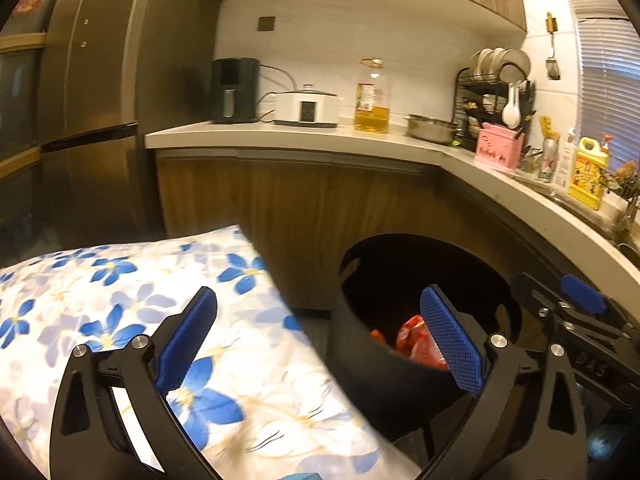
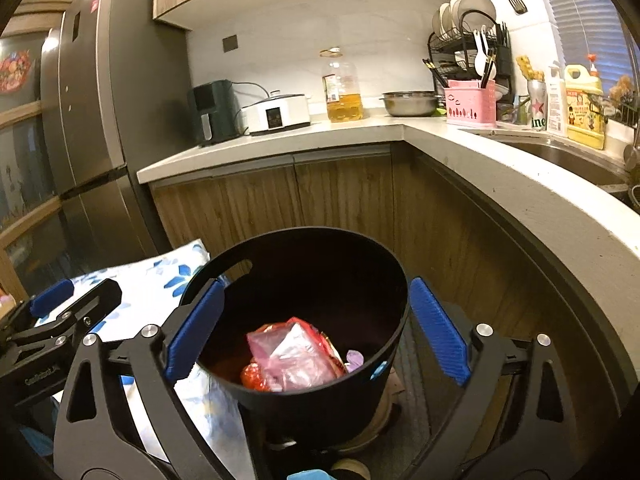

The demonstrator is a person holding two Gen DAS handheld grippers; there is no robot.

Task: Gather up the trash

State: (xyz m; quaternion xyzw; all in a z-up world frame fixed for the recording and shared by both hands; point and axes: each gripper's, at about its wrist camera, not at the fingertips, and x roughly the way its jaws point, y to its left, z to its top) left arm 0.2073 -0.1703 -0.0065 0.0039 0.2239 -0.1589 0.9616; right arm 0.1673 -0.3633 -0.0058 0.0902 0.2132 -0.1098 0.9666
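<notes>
Left wrist view: the left gripper (image 1: pixel 320 328) is standing with its jaws spread wide and holding nothing; its blue pads (image 1: pixel 450 342) are touching no object. Beneath and beyond the left-hand jaw a flower-printed cloth (image 1: pixel 120 280), white with blue blossoms, is lying over a raised surface. Behind the right-hand jaw a black bin (image 1: pixel 400 320) is standing on the floor, its rim partly hidden by that pad; red wrappers (image 1: pixel 414 338) are showing inside it, just left of the pad. Beyond the right-hand jaw the other gripper is entering the view from the edge.

Right wrist view: the right gripper (image 2: pixel 316 328) is likewise gaping wide with nothing gripped. The black bin (image 2: pixel 304 396) is sitting between and just ahead of the two jaws, its rim passing close beside each blue pad (image 2: pixel 438 330); whether a pad is touching the rim cannot be told. Inside the bin, midway between the jaws, crumpled trash is lying: a clear pinkish bag (image 2: pixel 294 354) on top of red wrappers (image 2: pixel 252 376), and a small pale purple scrap (image 2: pixel 354 358) toward the right-hand jaw. The flowered cloth (image 2: pixel 148 280) is lying beyond the left-hand jaw, and the left gripper (image 2: pixel 60 312) is showing outside that jaw. Well ahead of both jaws a wooden cabinet (image 2: pixel 340 200) is carrying a pale counter (image 2: pixel 280 144).
</notes>
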